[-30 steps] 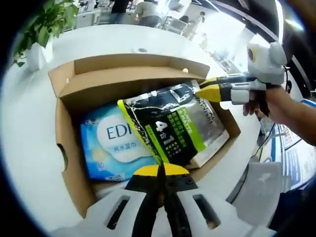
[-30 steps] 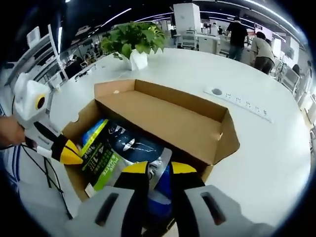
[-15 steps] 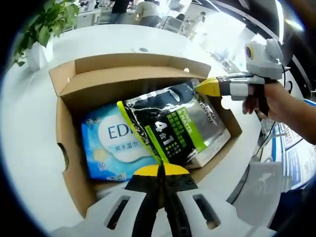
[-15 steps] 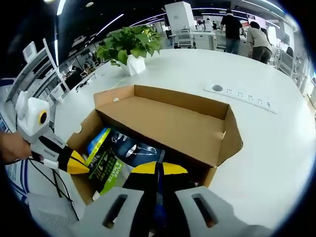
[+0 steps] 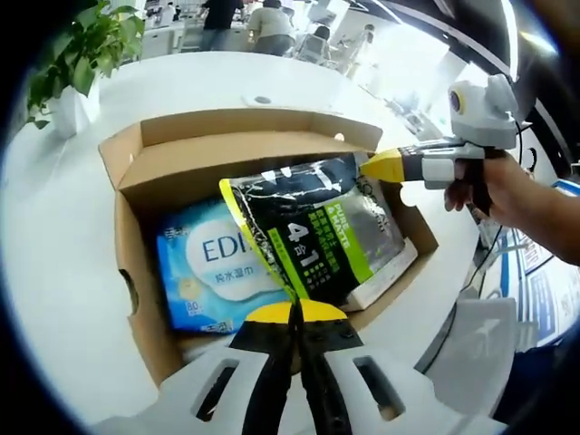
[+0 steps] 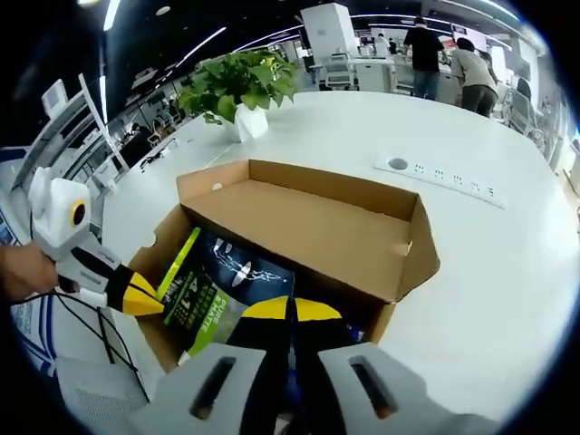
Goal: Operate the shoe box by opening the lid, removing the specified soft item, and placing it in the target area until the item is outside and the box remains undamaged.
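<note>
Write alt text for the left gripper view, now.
Both grippers pinch a black-and-green pouch at opposite ends over an open cardboard shoe box on a white table: left gripper near, right gripper far. A blue wet-wipes pack lies inside.

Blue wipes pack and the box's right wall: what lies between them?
In the left gripper view, the black-and-green pouch lies between the wipes pack and the box wall, overlapping the pack; both grippers pinch its edges.

Broad white round table (image 6: pixel 507 263) with inset white power strip (image 6: pixel 438 178), leafy green plant in white pot (image 6: pixel 243 89), office desks beyond, dark ceiling with strip lights.
</note>
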### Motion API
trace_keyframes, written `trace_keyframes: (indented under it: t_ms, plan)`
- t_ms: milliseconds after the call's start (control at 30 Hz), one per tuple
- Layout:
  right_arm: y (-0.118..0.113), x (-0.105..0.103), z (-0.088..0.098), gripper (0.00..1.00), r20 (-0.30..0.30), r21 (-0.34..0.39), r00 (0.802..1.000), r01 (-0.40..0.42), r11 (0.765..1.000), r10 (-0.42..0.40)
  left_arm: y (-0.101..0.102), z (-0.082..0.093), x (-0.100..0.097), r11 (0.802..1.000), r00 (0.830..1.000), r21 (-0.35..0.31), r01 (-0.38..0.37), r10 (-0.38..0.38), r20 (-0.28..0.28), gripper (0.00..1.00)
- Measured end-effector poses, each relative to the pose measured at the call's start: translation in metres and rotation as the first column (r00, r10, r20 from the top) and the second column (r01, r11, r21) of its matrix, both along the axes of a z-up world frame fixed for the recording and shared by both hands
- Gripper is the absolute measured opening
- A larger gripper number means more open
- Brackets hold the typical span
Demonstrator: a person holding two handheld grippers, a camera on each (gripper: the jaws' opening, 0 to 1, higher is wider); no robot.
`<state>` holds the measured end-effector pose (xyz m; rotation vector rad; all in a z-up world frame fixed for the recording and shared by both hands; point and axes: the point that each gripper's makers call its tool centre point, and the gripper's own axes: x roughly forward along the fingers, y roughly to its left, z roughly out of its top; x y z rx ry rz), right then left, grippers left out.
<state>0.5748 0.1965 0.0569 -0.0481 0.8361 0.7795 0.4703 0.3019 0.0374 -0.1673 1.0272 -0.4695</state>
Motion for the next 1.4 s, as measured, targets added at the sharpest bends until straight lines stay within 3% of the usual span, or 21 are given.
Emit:
trace_keyframes:
  t_ms: [367, 833, 1400]
  plan:
    - [-0.007, -0.003, 0.027, 0.0, 0.022, 0.026, 1.0, 0.017, 1.0, -0.018, -0.004, 0.025, 0.0, 1.0, 0.999, 0.002, 0.004, -0.005, 0.048, 0.0]
    - [-0.033, -0.009, 0.067, 0.0, 0.065, 0.043, 0.996, 0.066, 0.997, -0.069, -0.029, 0.069, 0.005, 0.999, 0.991, -0.01, 0.046, -0.044, 0.127, 0.0]
    - [-0.088, -0.004, 0.087, 0.0, 0.097, 0.024, 0.988, 0.121, 0.992, -0.123, -0.081, 0.084, 0.012, 0.992, 0.98, -0.018, 0.125, -0.12, 0.156, 0.0]
